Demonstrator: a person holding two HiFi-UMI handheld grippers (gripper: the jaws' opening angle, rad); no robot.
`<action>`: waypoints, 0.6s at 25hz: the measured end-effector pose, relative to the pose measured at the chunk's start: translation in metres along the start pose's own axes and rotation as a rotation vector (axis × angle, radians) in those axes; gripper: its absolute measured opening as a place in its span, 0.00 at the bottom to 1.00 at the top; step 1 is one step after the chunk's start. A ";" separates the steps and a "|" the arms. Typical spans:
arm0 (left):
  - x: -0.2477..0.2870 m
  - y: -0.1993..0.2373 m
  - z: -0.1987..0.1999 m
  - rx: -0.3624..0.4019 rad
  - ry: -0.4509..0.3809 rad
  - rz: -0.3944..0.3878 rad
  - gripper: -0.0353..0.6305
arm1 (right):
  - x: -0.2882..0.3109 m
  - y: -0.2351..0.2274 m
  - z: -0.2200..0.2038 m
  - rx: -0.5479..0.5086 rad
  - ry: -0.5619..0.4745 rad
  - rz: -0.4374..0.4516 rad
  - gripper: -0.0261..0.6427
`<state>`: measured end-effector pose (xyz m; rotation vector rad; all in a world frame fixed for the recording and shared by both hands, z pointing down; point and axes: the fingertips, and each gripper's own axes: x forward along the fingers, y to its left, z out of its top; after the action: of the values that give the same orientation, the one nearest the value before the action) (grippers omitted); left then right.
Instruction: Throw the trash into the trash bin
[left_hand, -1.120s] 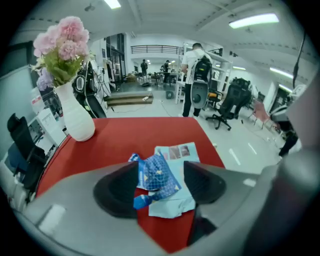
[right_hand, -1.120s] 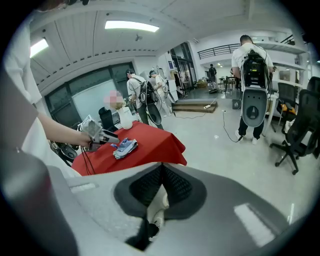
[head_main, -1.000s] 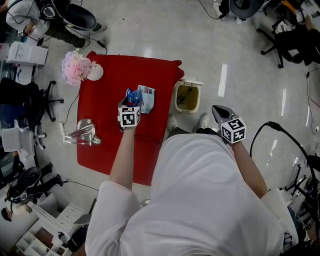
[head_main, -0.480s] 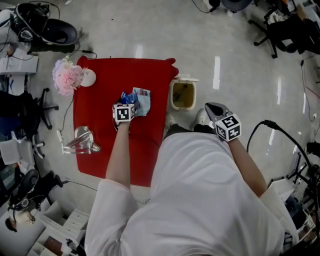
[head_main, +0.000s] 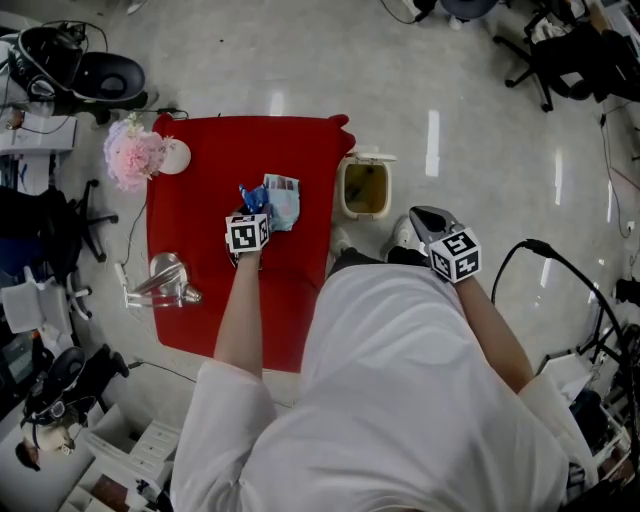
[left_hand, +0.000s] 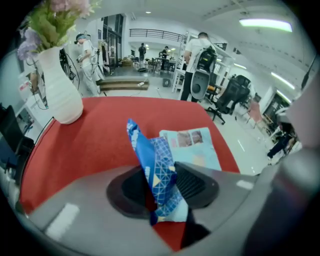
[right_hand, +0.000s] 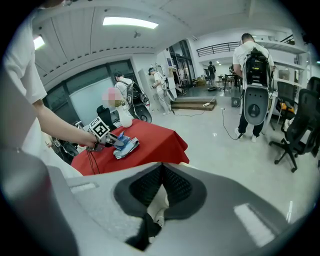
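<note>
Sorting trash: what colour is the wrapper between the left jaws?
Wrapper: blue with white triangle pattern; best in left gripper view.

Red-clothed rectangular desk (head_main: 200, 320); white ribbed vase of pink flowers (head_main: 172, 156), upright at its far left corner; shiny clear vessel (head_main: 165, 278) at its left edge.

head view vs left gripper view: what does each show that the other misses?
Head view only: the trash bin on the floor; the right gripper. Left gripper view only: the jaws of the left gripper, which have just been closing, pinching the blue wrapper; people standing behind. Both: red tablecloth, white vase, blue wrapper, light blue packet.
</note>
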<state>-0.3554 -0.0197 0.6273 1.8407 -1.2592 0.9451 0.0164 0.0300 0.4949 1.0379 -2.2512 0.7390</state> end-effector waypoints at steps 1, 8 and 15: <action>-0.004 -0.002 0.001 -0.003 -0.012 0.000 0.29 | 0.000 0.001 0.000 -0.002 -0.003 0.003 0.04; -0.031 -0.017 0.018 -0.009 -0.091 0.012 0.16 | -0.006 0.001 -0.002 0.001 -0.017 0.015 0.04; -0.045 -0.041 0.025 0.008 -0.108 -0.002 0.12 | -0.008 0.002 -0.009 0.003 -0.022 0.040 0.04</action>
<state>-0.3241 -0.0105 0.5703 1.9210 -1.3193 0.8603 0.0214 0.0413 0.4951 1.0094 -2.2960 0.7508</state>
